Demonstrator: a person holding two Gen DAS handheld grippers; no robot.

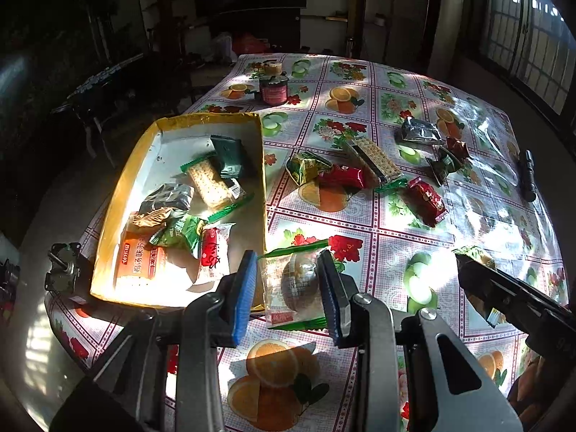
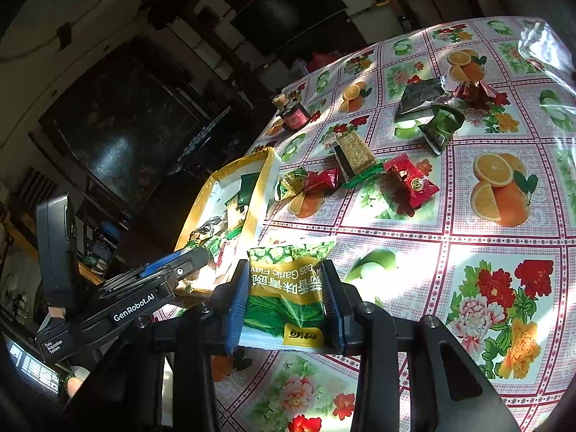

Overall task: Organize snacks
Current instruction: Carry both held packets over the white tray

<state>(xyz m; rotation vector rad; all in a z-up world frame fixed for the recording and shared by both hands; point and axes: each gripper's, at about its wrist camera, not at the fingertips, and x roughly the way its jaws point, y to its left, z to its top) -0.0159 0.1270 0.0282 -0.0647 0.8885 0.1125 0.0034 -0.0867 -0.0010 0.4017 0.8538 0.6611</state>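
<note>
My left gripper (image 1: 289,293) is shut on a clear pastry packet with green edges (image 1: 295,284), held just right of the yellow-rimmed box (image 1: 108,216), which holds several snacks. My right gripper (image 2: 286,304) is shut on a green garlic pea bag (image 2: 288,288) above the table; it also shows in the left wrist view (image 1: 478,270). The box shows in the right wrist view (image 2: 257,194) too, to the left, with the left gripper (image 2: 194,257) over its near end. Loose snacks lie mid-table: a cracker pack (image 1: 376,158), red packets (image 1: 428,201), a silver packet (image 1: 419,131).
A dark jar with a small cork-topped jar behind it (image 1: 274,88) stands at the far side of the fruit-print tablecloth (image 1: 378,252). A black flashlight (image 1: 528,176) lies near the right edge. A metal part (image 1: 63,268) sits left of the box. The table edge drops off at left.
</note>
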